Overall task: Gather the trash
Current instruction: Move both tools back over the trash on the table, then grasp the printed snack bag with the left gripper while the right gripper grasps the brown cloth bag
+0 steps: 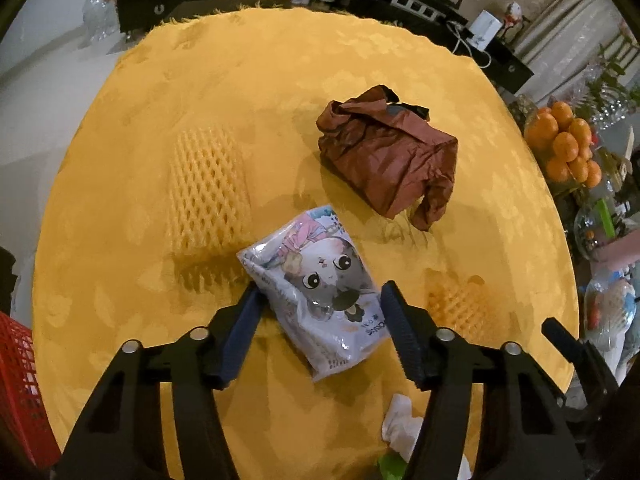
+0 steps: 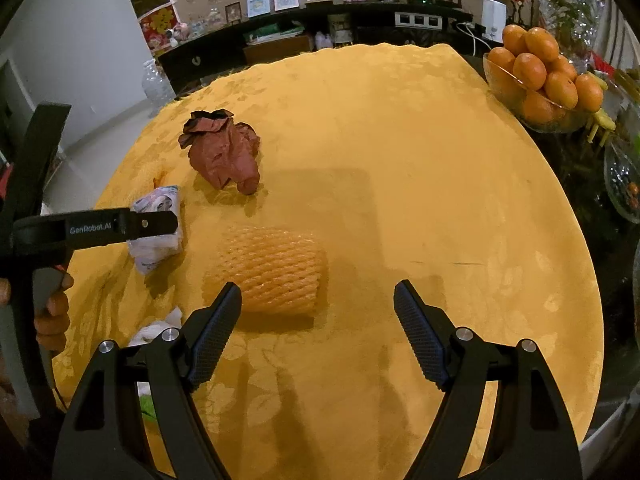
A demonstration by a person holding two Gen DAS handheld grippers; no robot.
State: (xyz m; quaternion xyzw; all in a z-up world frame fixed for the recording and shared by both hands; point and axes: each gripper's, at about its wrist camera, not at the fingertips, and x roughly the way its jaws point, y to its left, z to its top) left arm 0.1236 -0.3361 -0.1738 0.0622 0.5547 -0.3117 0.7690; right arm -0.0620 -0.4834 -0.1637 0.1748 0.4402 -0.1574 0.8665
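Here, at the far left edge of the left wrist view, a red basket (image 1: 18, 384) is cut off. The left claw (image 1: 320, 312) straddles a cartoon snack packet (image 1: 316, 292) at lower centre, pads apparently touching its sides; a real grip is unclear. Bare yellow table (image 1: 280, 72) lies beyond. The right claw (image 2: 318, 312) stands wide and empty, just right of a foam net (image 2: 268, 276), open cloth further right.

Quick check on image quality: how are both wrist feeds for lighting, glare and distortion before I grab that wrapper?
Left wrist view: warm dim light, fisheye bends the table rim, glare spots on the cartoon wrapper, which is sharp. Right wrist view: same warm cast, soft shadows under the foam net, background shelf slightly soft.
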